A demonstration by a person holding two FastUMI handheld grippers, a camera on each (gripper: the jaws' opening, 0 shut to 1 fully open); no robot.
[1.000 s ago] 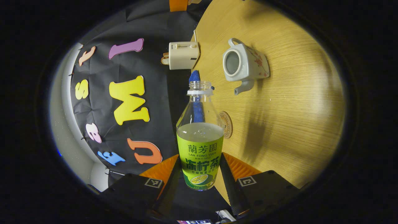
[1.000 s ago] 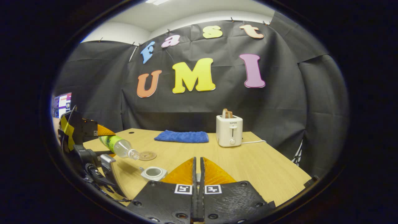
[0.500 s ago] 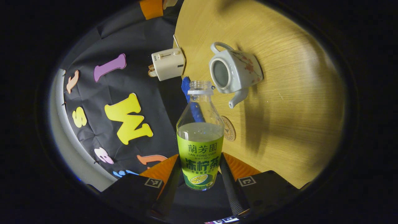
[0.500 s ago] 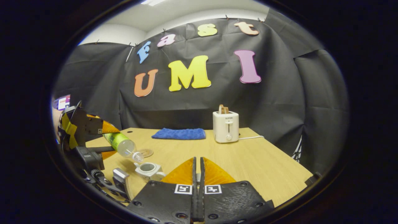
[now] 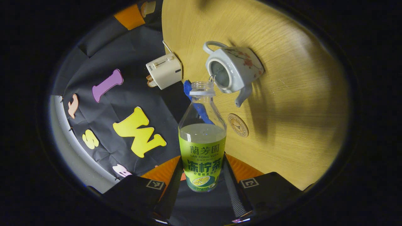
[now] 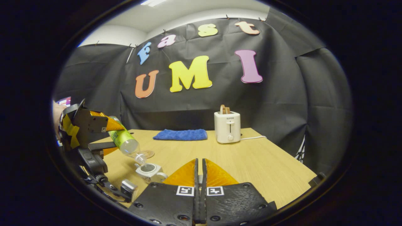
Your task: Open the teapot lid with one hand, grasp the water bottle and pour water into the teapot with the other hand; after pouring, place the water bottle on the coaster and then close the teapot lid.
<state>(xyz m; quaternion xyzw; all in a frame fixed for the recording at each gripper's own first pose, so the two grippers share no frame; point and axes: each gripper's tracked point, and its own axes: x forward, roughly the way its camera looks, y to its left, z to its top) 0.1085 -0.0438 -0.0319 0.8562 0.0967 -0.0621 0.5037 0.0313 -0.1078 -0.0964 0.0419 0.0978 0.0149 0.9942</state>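
My left gripper is shut on the lower body of a clear water bottle with a green label. The uncapped bottle tilts mouth-down over the white floral teapot, which stands open on the wooden table. A thin stream of water runs from the mouth into the pot. In the right gripper view the same bottle slants down to the teapot at lower left. The round coaster lies bare beside the pot. My right gripper is shut, with a pale sliver of the teapot lid pinched between its fingers; the rest is hidden.
A white toaster with its cord and a folded blue cloth sit at the back of the table. A hand holds the left gripper at the table's left edge.
The left gripper has tipped the bottle further and brought its mouth over the teapot opening; water now runs out. The right gripper has barely moved.
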